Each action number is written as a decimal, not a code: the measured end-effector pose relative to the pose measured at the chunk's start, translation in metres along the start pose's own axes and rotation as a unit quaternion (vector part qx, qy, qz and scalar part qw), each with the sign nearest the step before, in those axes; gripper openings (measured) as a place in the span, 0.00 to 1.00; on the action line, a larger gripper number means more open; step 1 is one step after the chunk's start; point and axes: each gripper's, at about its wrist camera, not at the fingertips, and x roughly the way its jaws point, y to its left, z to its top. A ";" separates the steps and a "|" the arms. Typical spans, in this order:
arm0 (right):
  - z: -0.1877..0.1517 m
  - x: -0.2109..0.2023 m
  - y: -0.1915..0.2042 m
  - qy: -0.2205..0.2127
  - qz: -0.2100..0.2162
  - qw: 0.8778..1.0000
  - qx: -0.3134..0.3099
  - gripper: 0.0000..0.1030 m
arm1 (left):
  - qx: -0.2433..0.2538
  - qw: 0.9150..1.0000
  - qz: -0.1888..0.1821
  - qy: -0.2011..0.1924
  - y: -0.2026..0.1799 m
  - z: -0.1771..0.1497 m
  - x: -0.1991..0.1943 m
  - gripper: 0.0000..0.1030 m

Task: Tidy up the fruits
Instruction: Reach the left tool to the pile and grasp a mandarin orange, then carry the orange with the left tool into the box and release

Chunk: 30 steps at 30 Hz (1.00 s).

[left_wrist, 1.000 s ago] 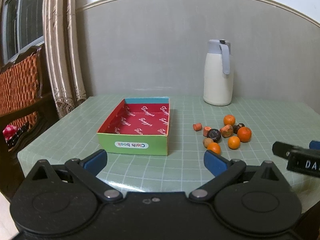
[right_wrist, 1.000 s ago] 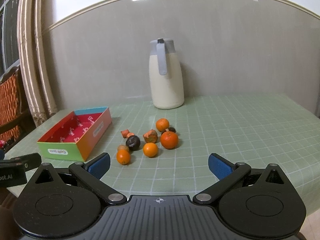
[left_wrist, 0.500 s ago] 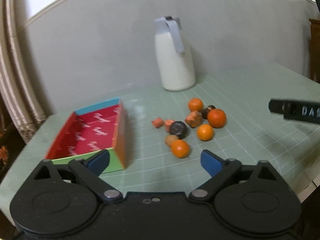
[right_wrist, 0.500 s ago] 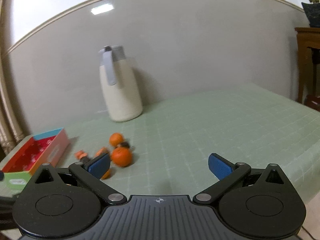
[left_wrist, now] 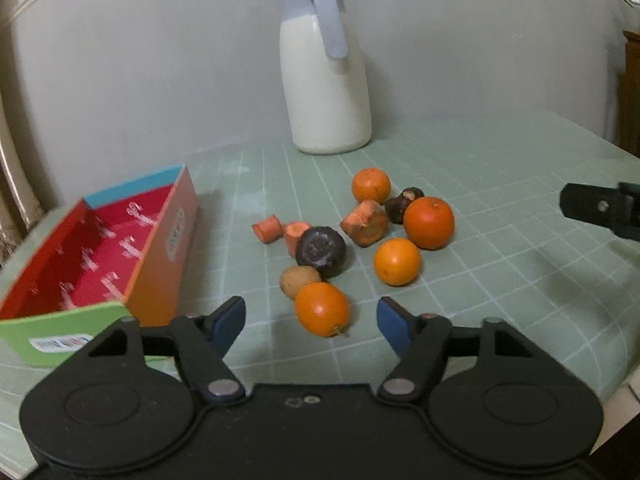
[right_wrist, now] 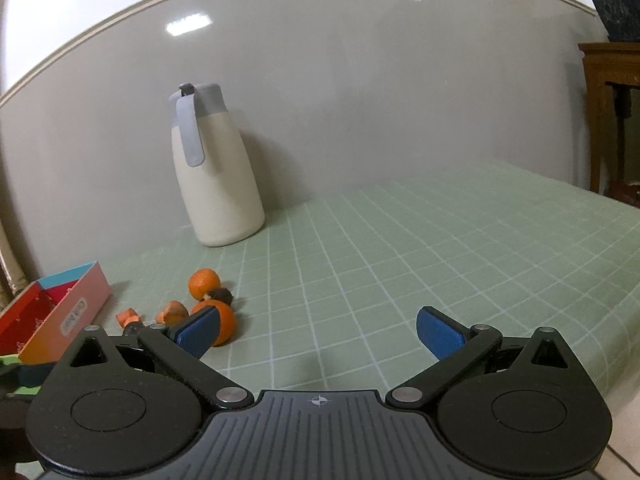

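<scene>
Several fruits lie in a loose cluster on the green checked tablecloth (left_wrist: pixel 500 160): a near orange (left_wrist: pixel 322 309), a second orange (left_wrist: pixel 397 261), a larger orange (left_wrist: pixel 429 222), a far orange (left_wrist: pixel 370 185), a dark round fruit (left_wrist: pixel 321 247), a brown kiwi-like fruit (left_wrist: pixel 298 280) and orange chunks (left_wrist: pixel 365 223). An open box with a red inside (left_wrist: pixel 96 256) stands to their left. My left gripper (left_wrist: pixel 310 320) is open, just short of the near orange. My right gripper (right_wrist: pixel 318 330) is open and empty, to the right of the cluster (right_wrist: pixel 218 322); its tip shows in the left wrist view (left_wrist: pixel 600 209).
A white jug with a grey lid and handle (left_wrist: pixel 324 76) stands at the back against the grey wall, also in the right wrist view (right_wrist: pixel 212 172). A wooden cabinet (right_wrist: pixel 612 112) stands beyond the table's right end. The table's front edge runs under both grippers.
My left gripper has moved in and right toward the fruits, which now look larger. My right gripper has swung right, so the fruits and box sit at its left edge.
</scene>
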 end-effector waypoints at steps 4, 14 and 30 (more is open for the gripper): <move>-0.001 0.000 0.003 0.005 0.000 1.000 -0.005 1.00 | -0.022 0.999 -0.018 0.014 0.003 -0.003 0.012 0.30; -0.010 0.010 0.015 0.023 0.012 1.000 -0.018 1.00 | -0.046 0.998 -0.001 -0.053 0.018 -0.004 -0.007 0.21; -0.027 0.030 0.066 0.046 0.065 0.995 -0.057 1.00 | -0.203 0.965 0.163 -0.023 0.170 0.005 -0.005 0.21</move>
